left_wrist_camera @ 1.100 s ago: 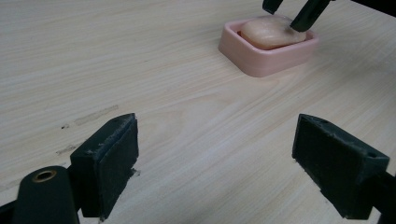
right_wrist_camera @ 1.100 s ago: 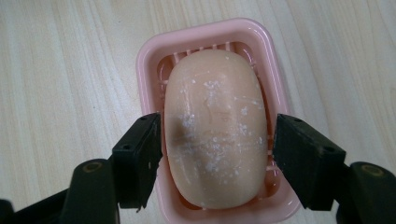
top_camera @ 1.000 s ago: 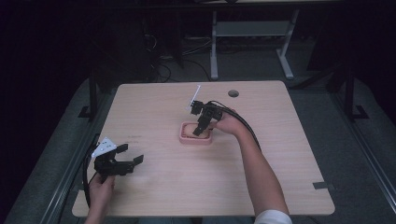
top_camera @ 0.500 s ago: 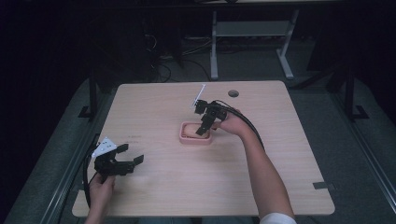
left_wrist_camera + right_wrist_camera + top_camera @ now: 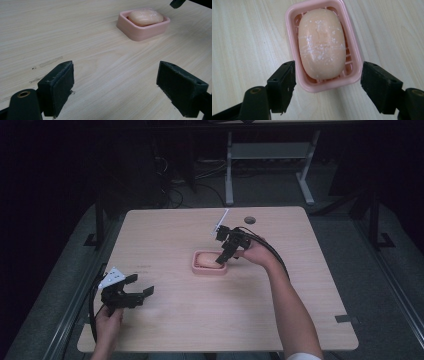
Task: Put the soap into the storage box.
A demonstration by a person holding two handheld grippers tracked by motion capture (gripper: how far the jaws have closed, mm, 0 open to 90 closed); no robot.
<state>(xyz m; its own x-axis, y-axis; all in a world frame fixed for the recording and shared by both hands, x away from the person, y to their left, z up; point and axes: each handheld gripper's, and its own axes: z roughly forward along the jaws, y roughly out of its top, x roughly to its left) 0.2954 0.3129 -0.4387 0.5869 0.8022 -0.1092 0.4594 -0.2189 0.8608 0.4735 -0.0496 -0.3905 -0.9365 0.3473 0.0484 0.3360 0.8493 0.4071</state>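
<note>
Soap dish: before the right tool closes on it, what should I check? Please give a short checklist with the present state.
1. Right tool open wider than the soap dish: ok.
2. Jaws on both sides of the dish's near end: ok.
3. Soap lying inside the dish: ok.
4. Jaws low enough to catch the dish wall: cannot tell.
5. Left tool open and away from the dish: ok.
6. Table around the dish free of obstacles: ok.
</note>
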